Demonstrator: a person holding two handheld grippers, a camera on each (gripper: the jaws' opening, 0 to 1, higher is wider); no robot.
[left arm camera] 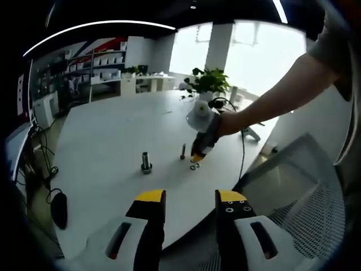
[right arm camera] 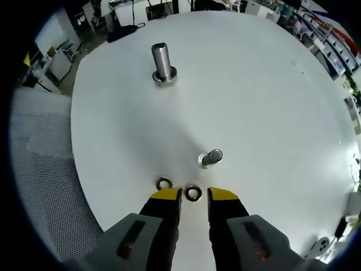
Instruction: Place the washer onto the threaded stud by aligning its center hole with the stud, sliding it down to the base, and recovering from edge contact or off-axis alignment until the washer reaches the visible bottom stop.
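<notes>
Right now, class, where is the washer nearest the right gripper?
In the right gripper view, the washer lies flat on the white table, just ahead of the right gripper, below the small stud.

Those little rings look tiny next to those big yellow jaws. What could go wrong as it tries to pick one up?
The two washers, one just ahead of the right gripper and another beside it, lie flat on the table, so the jaws may slide over the ring or push it away. The neighbour sits close and could get nudged. The small stud stands nearby and could be bumped.
</notes>
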